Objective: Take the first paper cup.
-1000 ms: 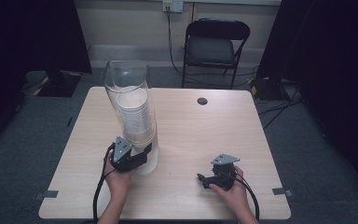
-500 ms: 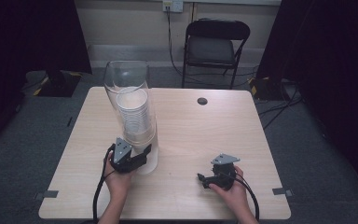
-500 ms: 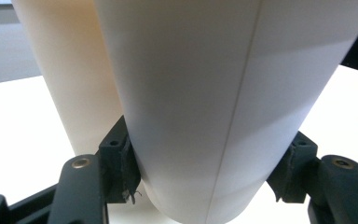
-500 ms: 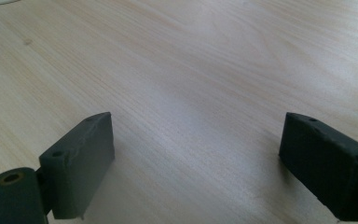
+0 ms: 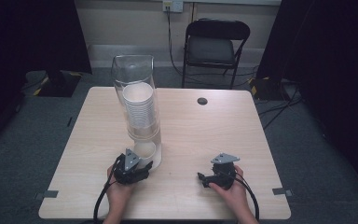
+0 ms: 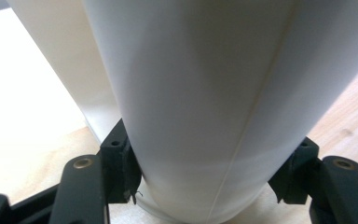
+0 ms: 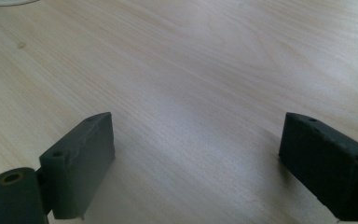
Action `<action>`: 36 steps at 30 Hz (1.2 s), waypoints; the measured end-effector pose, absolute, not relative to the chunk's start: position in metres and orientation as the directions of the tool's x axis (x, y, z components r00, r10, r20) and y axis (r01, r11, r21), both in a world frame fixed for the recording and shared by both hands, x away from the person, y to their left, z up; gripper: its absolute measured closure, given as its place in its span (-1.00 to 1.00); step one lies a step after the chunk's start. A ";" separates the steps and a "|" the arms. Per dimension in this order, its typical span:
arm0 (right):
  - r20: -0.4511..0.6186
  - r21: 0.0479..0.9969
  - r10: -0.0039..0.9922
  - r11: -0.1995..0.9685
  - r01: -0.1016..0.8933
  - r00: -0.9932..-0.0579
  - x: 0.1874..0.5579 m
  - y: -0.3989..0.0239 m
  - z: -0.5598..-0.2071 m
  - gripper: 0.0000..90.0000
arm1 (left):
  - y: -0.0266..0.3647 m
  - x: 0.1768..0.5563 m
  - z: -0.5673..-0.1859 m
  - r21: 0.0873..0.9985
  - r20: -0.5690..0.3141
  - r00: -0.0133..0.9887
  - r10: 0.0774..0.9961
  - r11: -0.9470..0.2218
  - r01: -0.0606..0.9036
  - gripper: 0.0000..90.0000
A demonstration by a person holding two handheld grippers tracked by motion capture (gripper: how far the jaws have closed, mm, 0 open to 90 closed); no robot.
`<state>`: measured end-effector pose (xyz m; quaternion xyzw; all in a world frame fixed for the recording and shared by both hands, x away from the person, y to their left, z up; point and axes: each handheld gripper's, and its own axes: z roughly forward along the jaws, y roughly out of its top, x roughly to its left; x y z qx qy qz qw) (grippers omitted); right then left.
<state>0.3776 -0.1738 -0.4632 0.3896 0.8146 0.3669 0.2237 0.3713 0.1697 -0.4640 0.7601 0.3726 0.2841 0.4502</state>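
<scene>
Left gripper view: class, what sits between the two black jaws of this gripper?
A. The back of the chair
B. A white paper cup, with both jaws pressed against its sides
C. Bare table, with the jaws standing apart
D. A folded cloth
B: in the left gripper view the white paper cup fills the gap, and both jaws of the left gripper press on its sides at the foot of the clear cup dispenser.

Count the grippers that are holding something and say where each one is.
1. The left gripper, near the table's front edge, is clamped on a white paper cup at the clear tube dispenser's bottom. The right gripper stands open over bare wood.
</scene>
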 end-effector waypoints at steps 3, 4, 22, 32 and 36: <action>-0.080 0.772 0.798 0.428 0.470 -0.597 0.378 -0.174 -0.463 -0.78 | 0.167 0.364 -0.464 0.902 0.083 0.591 0.802 -0.312 0.296 -0.18; -0.081 0.772 0.799 0.429 0.470 -0.596 0.378 -0.174 -0.463 -0.78 | 0.166 0.361 -0.463 0.899 0.093 0.599 0.796 -0.325 0.293 -0.18; -0.095 0.771 0.813 0.425 0.474 -0.575 0.371 -0.171 -0.443 -0.34 | 0.144 0.338 -0.452 0.919 0.094 0.736 0.671 -0.342 0.195 -0.22; -0.060 0.842 0.799 0.363 0.400 -0.598 0.357 -0.157 -0.390 -0.29 | 0.127 0.340 -0.456 0.904 0.090 0.764 0.639 -0.375 0.206 -0.24; -0.014 0.858 0.791 0.323 0.399 -0.611 0.355 -0.151 -0.374 -0.25 | 0.123 0.341 -0.458 0.905 0.089 0.774 0.627 -0.376 0.201 -0.24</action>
